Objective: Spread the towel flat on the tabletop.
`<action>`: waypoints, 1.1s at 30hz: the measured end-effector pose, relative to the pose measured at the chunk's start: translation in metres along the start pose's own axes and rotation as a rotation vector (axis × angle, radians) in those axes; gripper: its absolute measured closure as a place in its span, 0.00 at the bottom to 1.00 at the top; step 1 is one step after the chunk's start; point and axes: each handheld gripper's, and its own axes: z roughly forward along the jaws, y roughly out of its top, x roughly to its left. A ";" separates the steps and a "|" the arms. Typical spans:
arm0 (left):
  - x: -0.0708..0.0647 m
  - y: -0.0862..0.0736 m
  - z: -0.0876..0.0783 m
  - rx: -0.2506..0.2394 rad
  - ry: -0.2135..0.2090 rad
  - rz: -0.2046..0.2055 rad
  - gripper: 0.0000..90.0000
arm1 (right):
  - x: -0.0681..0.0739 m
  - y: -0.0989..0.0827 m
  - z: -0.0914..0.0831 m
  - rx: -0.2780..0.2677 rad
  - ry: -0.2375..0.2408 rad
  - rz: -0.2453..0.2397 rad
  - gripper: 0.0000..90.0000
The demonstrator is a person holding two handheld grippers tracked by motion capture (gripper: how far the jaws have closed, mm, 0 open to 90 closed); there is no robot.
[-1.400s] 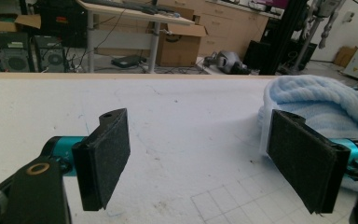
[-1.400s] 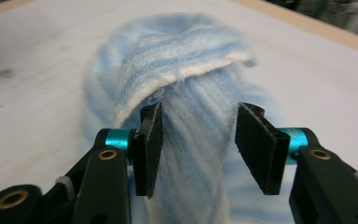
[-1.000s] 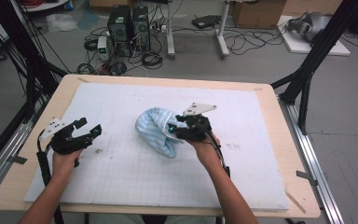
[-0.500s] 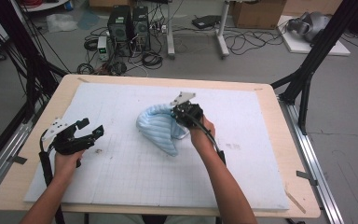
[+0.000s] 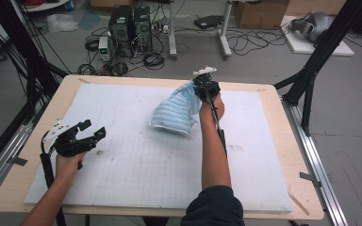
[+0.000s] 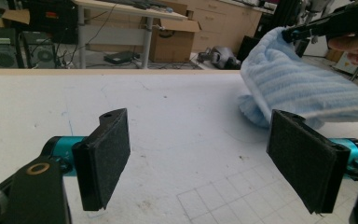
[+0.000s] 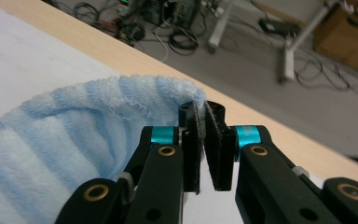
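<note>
Towel (image 5: 176,112) corner pinched by right gripper (image 5: 204,85), jaws just closed, spreading step; left gripper (image 5: 94,134) open, next likely grabs near edge

- The towel (image 5: 176,110) is light blue with paler ribbed stripes, soft and fluffy.
- It is bunched and folded over, not spread flat.
- One edge (image 7: 186,100) is lifted towards the far edge of the white mat (image 5: 122,160); the lower, rounded end rests on the mat near its middle.

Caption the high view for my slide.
Right gripper pinches a blue towel corner above the mat; left gripper waits open.
</note>
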 end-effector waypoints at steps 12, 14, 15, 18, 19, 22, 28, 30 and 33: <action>-0.001 0.001 0.000 -0.002 -0.006 0.000 0.24 | 0.009 -0.039 -0.041 -0.051 0.188 -0.051 0.64; -0.001 0.001 0.000 -0.001 -0.006 -0.001 0.24 | 0.010 -0.053 -0.050 -0.057 0.220 -0.074 0.65; -0.001 0.001 0.000 -0.001 -0.006 0.000 0.24 | 0.010 -0.059 -0.053 -0.054 0.229 -0.083 0.66; -0.001 0.001 0.000 -0.001 -0.005 0.001 0.24 | 0.010 -0.086 -0.061 -0.048 0.283 -0.117 0.69; -0.001 0.001 0.000 -0.001 -0.005 0.001 0.24 | 0.011 -0.094 -0.061 -0.036 0.303 -0.135 0.70; -0.001 0.000 0.001 0.000 -0.005 0.003 0.24 | 0.017 -0.112 -0.060 -0.022 0.365 -0.171 0.71; -0.002 0.000 0.002 0.004 -0.007 0.003 0.24 | 0.044 -0.121 -0.045 -0.005 0.456 -0.241 0.65; -0.002 0.000 0.003 0.004 -0.008 0.003 0.24 | 0.052 -0.120 -0.034 0.020 0.450 -0.243 0.64; -0.002 0.000 0.003 0.005 -0.010 0.005 0.24 | 0.052 -0.117 -0.029 0.015 0.433 -0.222 0.68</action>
